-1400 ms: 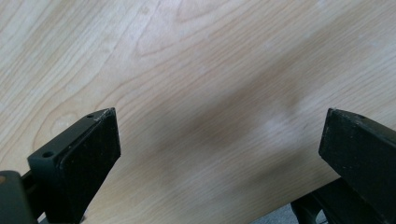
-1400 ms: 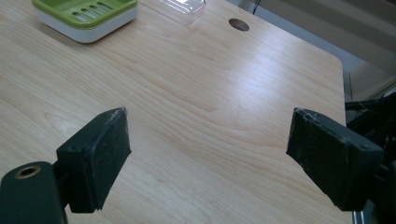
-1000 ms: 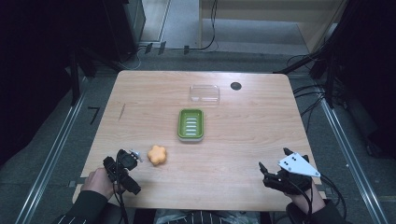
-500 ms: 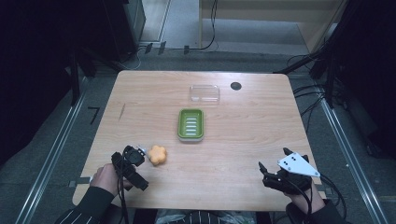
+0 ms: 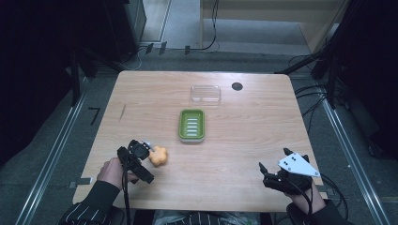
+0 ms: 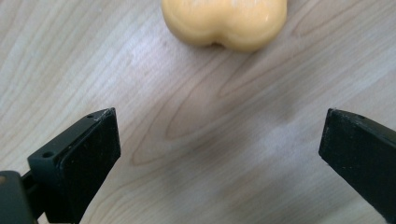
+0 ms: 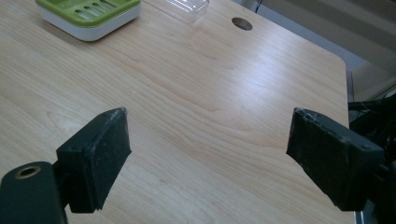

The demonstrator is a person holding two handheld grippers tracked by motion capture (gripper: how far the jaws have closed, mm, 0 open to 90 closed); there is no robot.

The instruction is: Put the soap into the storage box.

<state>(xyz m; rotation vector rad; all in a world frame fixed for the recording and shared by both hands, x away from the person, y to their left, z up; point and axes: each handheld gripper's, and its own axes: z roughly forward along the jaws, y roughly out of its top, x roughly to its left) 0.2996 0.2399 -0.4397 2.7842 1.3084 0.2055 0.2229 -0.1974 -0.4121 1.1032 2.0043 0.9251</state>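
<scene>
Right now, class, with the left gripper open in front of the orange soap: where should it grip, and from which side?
Probably across the orange soap's rounded lobes, low on its sides, coming straight on as the left gripper already faces it. The piece lies flat on the table, and the jaws stand wider than it.

Left gripper view chops the soap [image 6: 225, 21] off at the top edge, so you only get its near lobes ahead of the jaws, and both jaws run out of frame at the bottom. Right gripper view clips the dish [image 7: 88, 16] and the lid [image 7: 184, 8] up top, far ahead and to the left. From the high view the left gripper [image 5: 141, 152] hides its own jaw gap.
</scene>
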